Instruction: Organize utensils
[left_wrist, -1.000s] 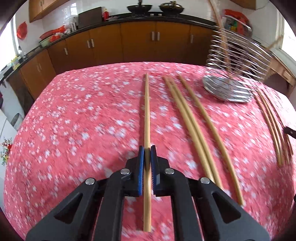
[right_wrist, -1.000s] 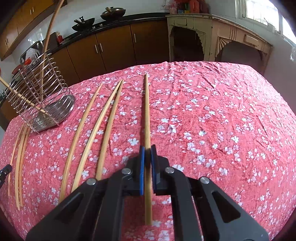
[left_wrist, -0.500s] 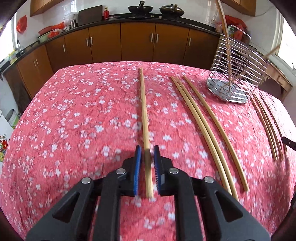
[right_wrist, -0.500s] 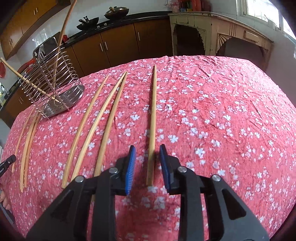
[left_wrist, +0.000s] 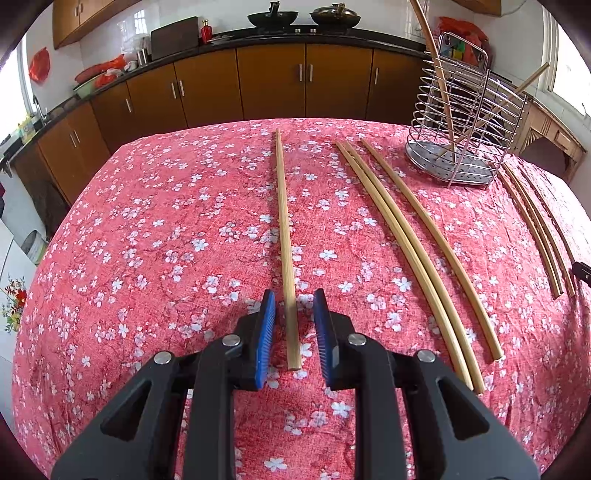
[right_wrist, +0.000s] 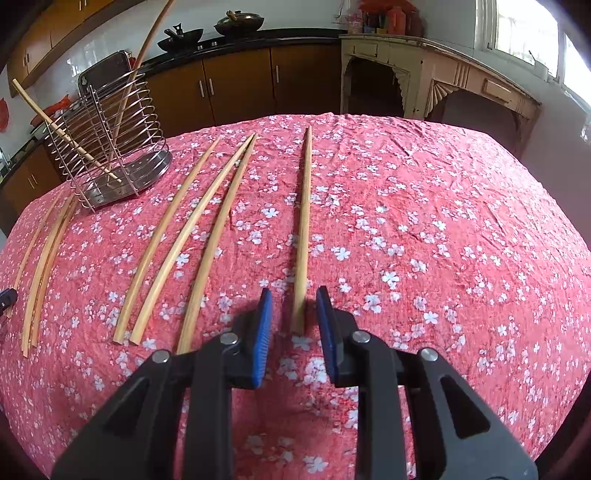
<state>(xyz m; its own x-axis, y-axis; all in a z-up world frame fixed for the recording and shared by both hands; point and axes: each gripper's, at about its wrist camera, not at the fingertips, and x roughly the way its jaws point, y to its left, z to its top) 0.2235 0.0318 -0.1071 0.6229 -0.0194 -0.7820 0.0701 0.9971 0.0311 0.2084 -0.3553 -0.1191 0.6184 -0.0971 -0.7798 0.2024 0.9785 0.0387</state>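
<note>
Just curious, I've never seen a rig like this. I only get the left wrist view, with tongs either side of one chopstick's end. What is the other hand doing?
Observer: The right tongs are open too, either side of the near end of another single chopstick that lies flat.
Visitor: Are there any more chopsticks on that side?
Observer: Yes. Three more chopsticks lie to the left of that one, with the wire rack beyond them.

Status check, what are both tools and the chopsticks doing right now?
Left tool open, straddling a flat chopstick. Right tool open, same over chopstick. Wire holder unobstructed.
</note>
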